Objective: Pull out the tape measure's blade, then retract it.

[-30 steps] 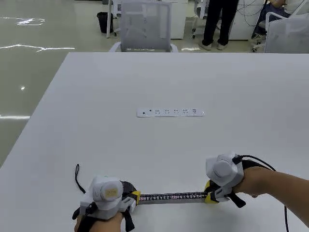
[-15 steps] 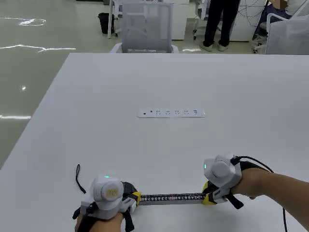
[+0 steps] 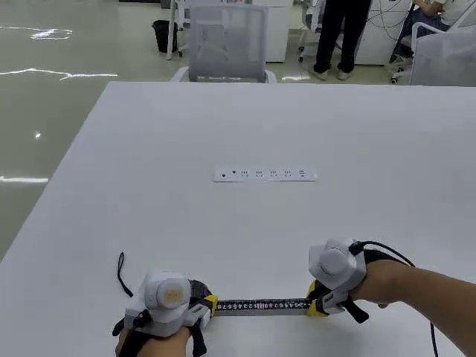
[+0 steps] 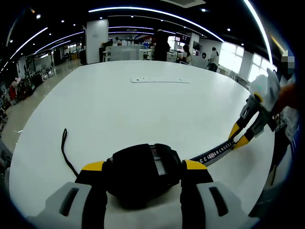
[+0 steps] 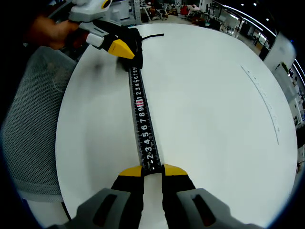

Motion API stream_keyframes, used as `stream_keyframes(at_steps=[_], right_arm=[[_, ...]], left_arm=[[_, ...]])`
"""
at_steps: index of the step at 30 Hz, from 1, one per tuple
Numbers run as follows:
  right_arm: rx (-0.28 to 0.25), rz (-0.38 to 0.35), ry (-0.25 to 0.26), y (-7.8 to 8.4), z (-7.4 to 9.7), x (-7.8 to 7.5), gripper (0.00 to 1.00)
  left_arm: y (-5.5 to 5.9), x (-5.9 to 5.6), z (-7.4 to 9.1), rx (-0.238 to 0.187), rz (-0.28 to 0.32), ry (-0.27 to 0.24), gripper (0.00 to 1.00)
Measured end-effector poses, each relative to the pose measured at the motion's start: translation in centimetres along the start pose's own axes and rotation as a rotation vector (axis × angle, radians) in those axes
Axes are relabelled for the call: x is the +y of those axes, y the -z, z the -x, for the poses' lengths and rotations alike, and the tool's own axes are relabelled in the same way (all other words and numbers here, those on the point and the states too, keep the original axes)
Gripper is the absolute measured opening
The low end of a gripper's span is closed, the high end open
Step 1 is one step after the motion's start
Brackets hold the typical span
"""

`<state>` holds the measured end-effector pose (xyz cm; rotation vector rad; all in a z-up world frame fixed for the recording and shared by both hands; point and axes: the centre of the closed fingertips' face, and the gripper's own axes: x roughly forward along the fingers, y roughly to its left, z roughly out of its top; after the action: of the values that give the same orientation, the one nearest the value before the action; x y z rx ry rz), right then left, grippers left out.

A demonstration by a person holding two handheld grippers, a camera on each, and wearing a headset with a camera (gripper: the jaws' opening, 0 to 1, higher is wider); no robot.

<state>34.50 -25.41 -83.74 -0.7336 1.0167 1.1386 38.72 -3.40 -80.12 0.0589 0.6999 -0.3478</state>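
Jaws of the right gripper (image 5: 152, 168) pinch the blade (image 5: 142, 119) tip; the left gripper (image 4: 144, 165) clamps the tape measure (image 4: 143, 177) case on the table (image 3: 260, 119). Blade partly drawn, probably mid-stroke; next, guide it straight with a firm grip.

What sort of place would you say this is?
Probably an open-plan office or lab: a large white table with a power strip, a mesh office chair at its far end, and a glossy floor.

open: tabletop (image 3: 149, 149) far and sides | blocks: power strip (image 3: 264, 175) mid-table, blade (image 3: 260, 304) along near edge
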Motion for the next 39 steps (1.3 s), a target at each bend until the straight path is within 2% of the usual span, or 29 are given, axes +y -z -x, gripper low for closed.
stream_keyframes(at_steps=[39], right_arm=[[-0.017,0.003,-0.008,-2.0,-0.9,0.4,0.13]], left_arm=[[0.0,0.1,-0.1,0.001,0.0,0.003,0.58]])
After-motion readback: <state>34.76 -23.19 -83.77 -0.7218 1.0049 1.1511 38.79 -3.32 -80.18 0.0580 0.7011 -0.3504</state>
